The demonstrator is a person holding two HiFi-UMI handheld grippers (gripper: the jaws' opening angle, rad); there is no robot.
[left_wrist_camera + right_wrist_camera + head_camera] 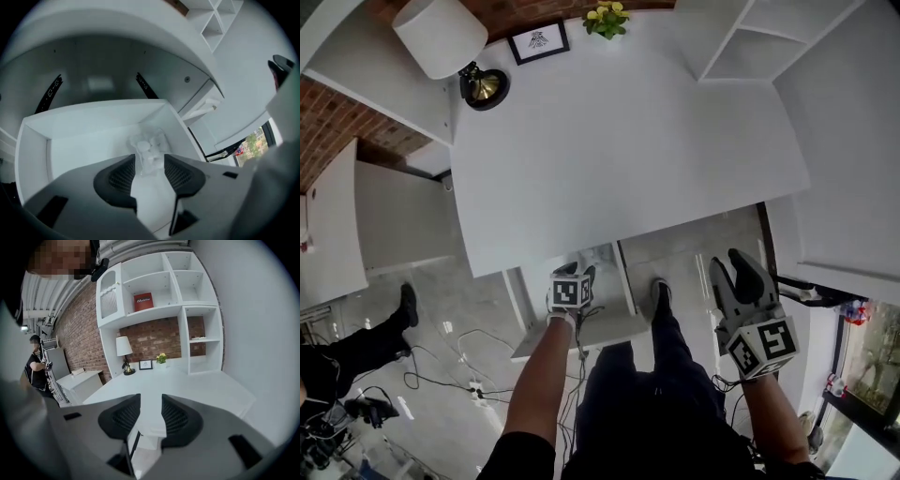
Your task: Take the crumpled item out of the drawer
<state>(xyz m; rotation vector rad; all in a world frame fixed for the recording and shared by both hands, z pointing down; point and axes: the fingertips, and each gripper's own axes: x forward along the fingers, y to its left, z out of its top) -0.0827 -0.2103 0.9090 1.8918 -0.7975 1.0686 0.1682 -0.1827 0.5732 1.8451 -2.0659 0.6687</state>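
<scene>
the left gripper [149,163] points down into the open drawer [79,140], fingers apart and gripping nothing, lined up on the crumpled item [149,145] in the drawer's right rear corner. the side wall crowds the item's right; bare drawer floor lies left. the right gripper [151,414], fingers spread and empty, hangs at lower right off the bench [628,141], probably to leave room.

Your head view is bright and evenly lit, the white desk [628,141] carrying almost no shadow, with daylight at the window [872,356] on the right edge and straight lines bowed by the wide lens. In your left gripper view the drawer [93,136] is dimmer and bluish under the shaded desk, and the crumpled item [149,149] reads soft and low in contrast against the white. Both gripper views end in black rounded corners, and their near foreground is out of focus.
</scene>
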